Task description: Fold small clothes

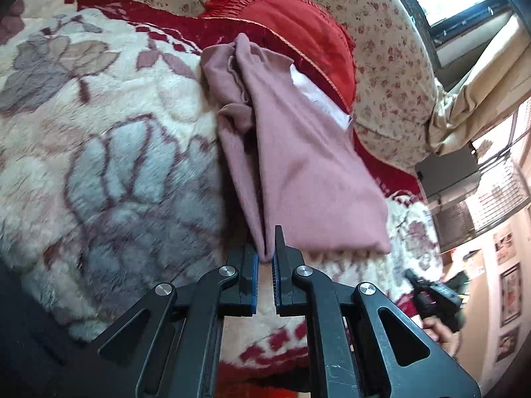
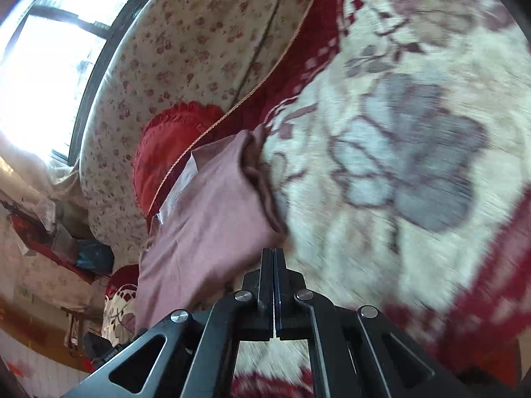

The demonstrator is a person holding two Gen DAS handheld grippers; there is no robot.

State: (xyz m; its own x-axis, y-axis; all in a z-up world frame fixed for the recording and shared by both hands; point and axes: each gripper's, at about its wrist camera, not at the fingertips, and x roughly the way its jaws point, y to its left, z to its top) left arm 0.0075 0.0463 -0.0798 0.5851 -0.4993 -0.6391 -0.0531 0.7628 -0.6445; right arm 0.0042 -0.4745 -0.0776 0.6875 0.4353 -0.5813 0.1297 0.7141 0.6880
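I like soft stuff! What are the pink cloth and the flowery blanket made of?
The pink garment looks like thin, matte knit fabric, probably cotton: it drapes and creases. The floral blanket looks like plush fleece, with fuzzy raised pile.

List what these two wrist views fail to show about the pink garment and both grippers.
- Left wrist view: the pink garment is bunched, so its type stays unclear.
- Right wrist view: the right gripper has shut jaws; motion blur hides whether cloth is pinched.
- Left wrist view: the white label has unreadably small print.
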